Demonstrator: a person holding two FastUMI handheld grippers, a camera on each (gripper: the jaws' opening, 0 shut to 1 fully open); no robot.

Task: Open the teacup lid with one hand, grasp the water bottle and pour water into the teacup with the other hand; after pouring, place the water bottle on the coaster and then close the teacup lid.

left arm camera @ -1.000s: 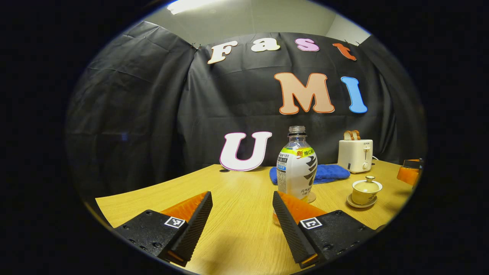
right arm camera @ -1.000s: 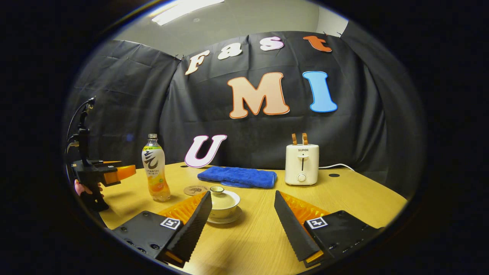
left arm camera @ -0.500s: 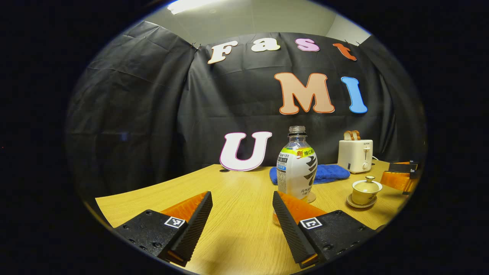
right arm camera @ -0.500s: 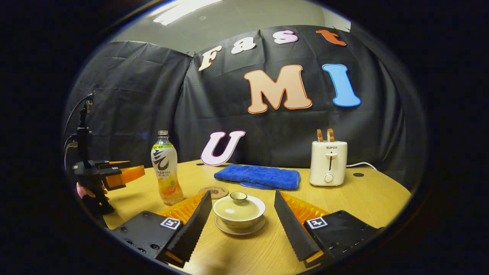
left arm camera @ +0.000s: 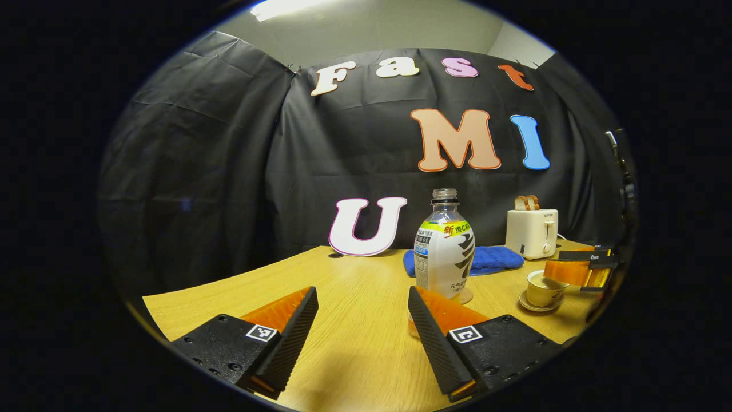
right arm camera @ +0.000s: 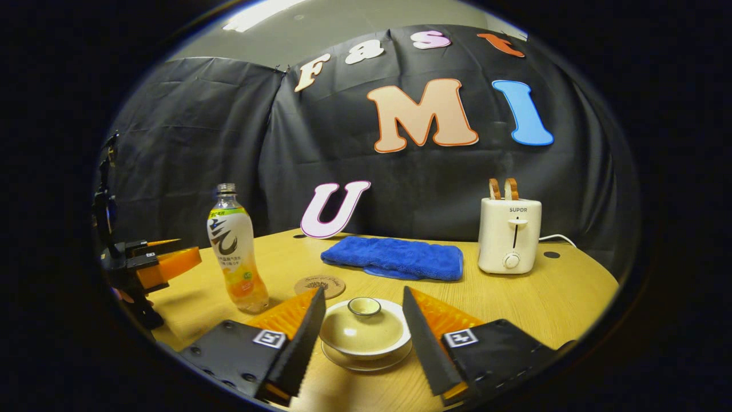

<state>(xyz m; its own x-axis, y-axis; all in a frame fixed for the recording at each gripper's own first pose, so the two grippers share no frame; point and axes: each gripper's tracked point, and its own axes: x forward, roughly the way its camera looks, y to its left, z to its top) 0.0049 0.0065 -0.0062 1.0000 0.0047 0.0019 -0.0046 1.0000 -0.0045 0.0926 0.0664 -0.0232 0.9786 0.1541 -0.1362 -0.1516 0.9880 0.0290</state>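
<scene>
A pale teacup with its lid (right arm camera: pixel 361 332) on stands on a saucer between the fingers of my right gripper (right arm camera: pixel 363 293), which is open; the fingers flank the lid without touching it. The lid's knob (right arm camera: pixel 364 306) sits just past the fingertips. An uncapped water bottle (left arm camera: pixel 444 252) stands upright ahead and to the right of my left gripper (left arm camera: pixel 362 294), which is open and holds nothing. The round coaster (right arm camera: pixel 320 284) lies between the bottle (right arm camera: pixel 231 252) and the teacup. In the left gripper view the right gripper (left arm camera: pixel 577 272) covers the top of the teacup (left arm camera: pixel 537 292).
A blue cloth (right arm camera: pixel 394 257) lies at the back of the wooden table (right arm camera: pixel 543 297). A white toaster (right arm camera: pixel 509 234) with toast stands at the back right. The left gripper (right arm camera: pixel 154 266), held by a hand, hovers left of the bottle.
My right gripper has moved forward and down, so the teacup now sits between its fingers, which stand slightly closer together. The left gripper and bottle have stayed put.
</scene>
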